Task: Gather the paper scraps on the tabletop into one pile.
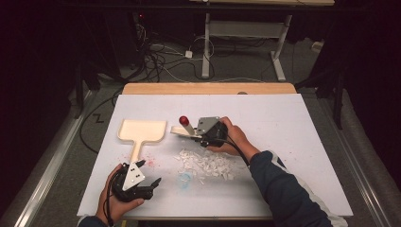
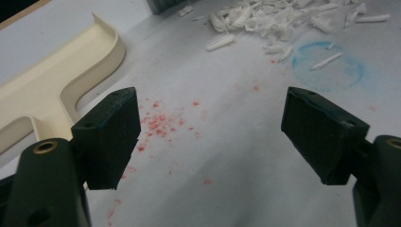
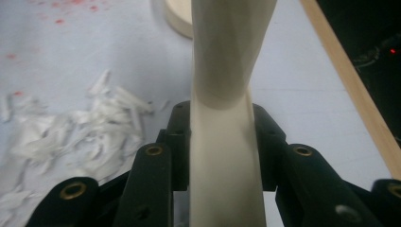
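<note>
High view: right hand-held gripper (image 1: 198, 135) pinches cream brush handle (image 1: 185, 133); left hand-held gripper (image 1: 150, 174) spread beside dustpan (image 1: 141, 131).

Dustpan (image 1: 142, 131) left of paper scraps (image 1: 208, 163)

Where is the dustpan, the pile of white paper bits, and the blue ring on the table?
dustpan (image 1: 142, 130): high view, middle of its cream tray.
white paper bits (image 1: 208, 164): high view, centre of the pile.
blue ring (image 2: 327, 71): left gripper view, inside the smudged circle.
</note>
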The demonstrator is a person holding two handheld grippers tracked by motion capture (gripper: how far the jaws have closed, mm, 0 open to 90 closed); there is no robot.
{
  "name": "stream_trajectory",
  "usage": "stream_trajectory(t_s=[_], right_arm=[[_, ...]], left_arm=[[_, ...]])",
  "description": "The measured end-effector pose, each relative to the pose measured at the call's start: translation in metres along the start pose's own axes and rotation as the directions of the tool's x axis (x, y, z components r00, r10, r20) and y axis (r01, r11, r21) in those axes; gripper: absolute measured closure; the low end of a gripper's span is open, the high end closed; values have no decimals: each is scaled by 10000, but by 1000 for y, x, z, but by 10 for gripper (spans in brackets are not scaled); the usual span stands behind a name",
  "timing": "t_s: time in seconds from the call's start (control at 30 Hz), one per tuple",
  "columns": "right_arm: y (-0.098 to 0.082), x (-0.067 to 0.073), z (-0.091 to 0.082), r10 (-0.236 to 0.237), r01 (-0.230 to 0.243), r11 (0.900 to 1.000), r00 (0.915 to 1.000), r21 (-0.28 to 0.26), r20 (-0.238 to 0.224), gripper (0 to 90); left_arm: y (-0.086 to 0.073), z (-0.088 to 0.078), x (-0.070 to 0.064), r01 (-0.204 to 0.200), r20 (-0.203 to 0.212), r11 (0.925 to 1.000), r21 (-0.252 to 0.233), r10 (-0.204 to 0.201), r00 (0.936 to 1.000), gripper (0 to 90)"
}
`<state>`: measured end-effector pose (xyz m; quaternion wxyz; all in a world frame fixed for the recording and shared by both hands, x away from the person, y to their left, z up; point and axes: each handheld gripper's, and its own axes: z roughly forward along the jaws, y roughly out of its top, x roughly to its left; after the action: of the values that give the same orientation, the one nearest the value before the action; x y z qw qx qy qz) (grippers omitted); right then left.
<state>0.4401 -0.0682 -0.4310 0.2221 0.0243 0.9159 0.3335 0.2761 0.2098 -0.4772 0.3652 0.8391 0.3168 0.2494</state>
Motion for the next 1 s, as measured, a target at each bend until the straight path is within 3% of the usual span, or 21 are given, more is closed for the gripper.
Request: stream_trajectory(t_s=[0.13, 0.2, 0.3, 0.43, 0.53, 0.6, 0.63, 0.67, 0.73, 0.87, 1.0], right_arm=[[-5, 10, -5, -382, 375, 9992, 9975, -123, -592, 675], [-8, 11, -13, -784, 753, 9967, 9907, -318, -1110, 676], [-15, 17, -28, -861, 756, 9949, 9818, -674, -1696, 677], [-24, 23, -47, -1175, 1040, 9915, 9739, -784, -1943, 678], [-29, 23, -60, -979, 825, 9916, 9821, -997, -1609, 678], [-30, 22, -71, -725, 621, 9921, 9928, -1086, -954, 678], [-31, 22, -75, -458, 373, 9934, 9960, -1083, -773, 678], [-33, 19, -87, -65, 28, 9916, 9996, -1292, -284, 678], [-34, 17, -93, 188, -223, 9906, 9994, -1353, -275, 678], [-40, 13, -116, 1192, -1121, 9873, 9911, -1130, 587, 678], [-49, 17, -136, 2089, -2040, 9778, 9673, -482, 1437, 678]], left_arm=[[0, 0, -1, -175, -26, 9998, -12, 175, 9998, 198], [0, 0, -2, -71, 55, 10000, 64, 71, 10000, 198], [0, -1, -2, -201, 29, 9998, -25, 201, 9998, 198], [0, 1, -4, -121, 142, 9998, 140, 119, 9998, 198], [1, 2, -5, -165, 158, 9997, 159, 162, 9997, 197], [1, 2, -5, -144, 174, 9998, 146, 142, 9997, 198], [1, 3, -5, -149, 188, 9998, 166, 146, 9997, 197], [1, 3, -5, -165, 190, 9997, 180, 161, 9997, 197], [2, 4, -5, -183, 220, 9996, 209, 178, 9996, 197], [2, 4, -6, -256, 262, 9994, 233, 250, 9993, 197], [2, 4, -6, -236, 253, 9995, 222, 230, 9994, 198]])
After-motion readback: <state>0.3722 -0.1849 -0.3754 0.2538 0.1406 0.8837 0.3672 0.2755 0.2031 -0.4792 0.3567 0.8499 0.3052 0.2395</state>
